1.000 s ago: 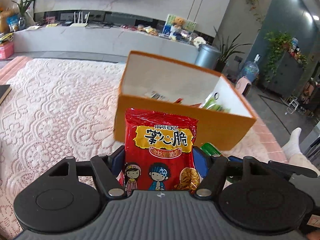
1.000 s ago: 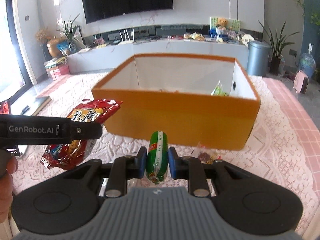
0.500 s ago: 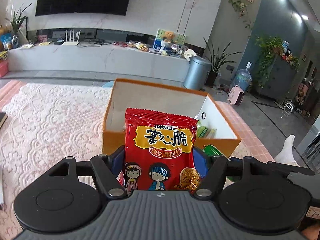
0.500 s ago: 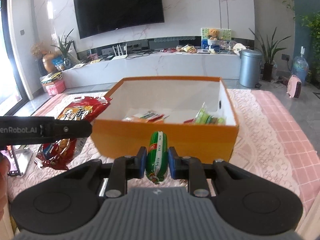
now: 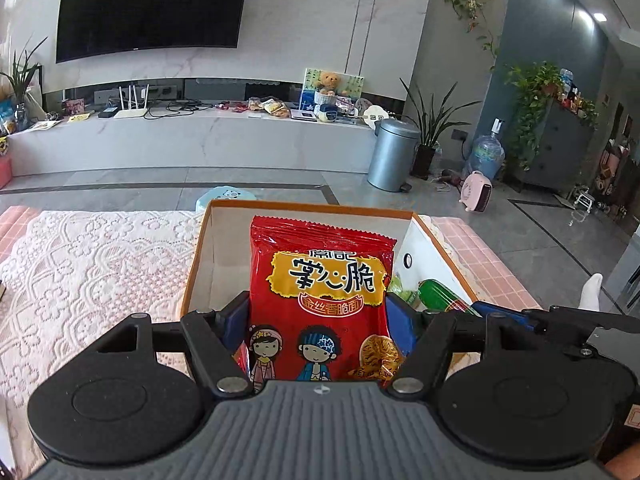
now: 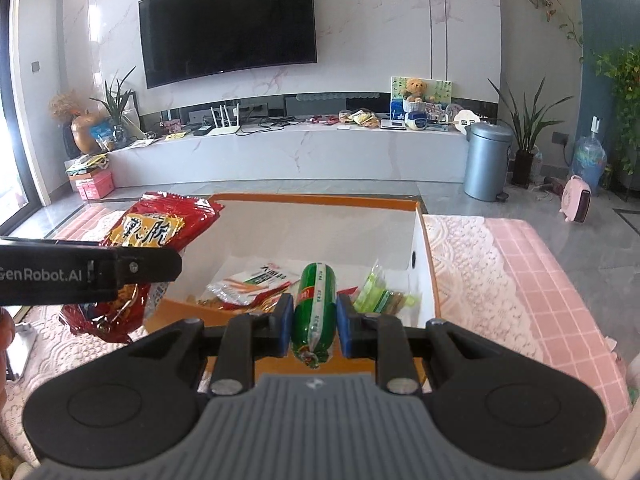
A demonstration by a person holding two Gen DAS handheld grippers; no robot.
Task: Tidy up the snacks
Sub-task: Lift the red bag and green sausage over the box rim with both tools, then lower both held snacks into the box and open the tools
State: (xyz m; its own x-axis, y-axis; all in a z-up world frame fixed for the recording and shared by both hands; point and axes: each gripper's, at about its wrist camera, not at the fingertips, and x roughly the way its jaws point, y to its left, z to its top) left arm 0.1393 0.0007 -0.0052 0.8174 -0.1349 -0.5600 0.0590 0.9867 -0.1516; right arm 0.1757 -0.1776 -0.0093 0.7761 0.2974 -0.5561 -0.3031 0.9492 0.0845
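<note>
The left gripper [image 5: 318,316] has its blue pads pressed against the two side edges of a red crispy-noodle packet [image 5: 320,300], so the jaws stand wide only because the bag is wide; the packet rides upright with its printed face to the camera, which keeps the crimped top edge clear and the bag's lower end free to go into the box first. The right gripper [image 6: 314,322] pinches a green-wrapped sausage stick [image 6: 314,308] across its middle, jaws narrow, the stick lying along the fingers so both ends stick out and it should not swing. Both loads hang over the near edge of the orange cardboard box [image 6: 420,216], which sits on a lace-covered pink table [image 6: 500,280]; in the right wrist view the red packet shows at about nine o'clock, over the box's left near corner, with the left tool's black arm across it, and the sausage sits at about six o'clock of the opening. Inside the box, already sorted, lie a white snack packet with carrots printed on it [image 6: 256,284] near the middle and yellow-green wrapped pieces [image 6: 380,292] toward three o'clock against the white right wall. Judging by this, the job is well along: both items are poised for release, and each needs lowering past the rim before the jaws let go.
</note>
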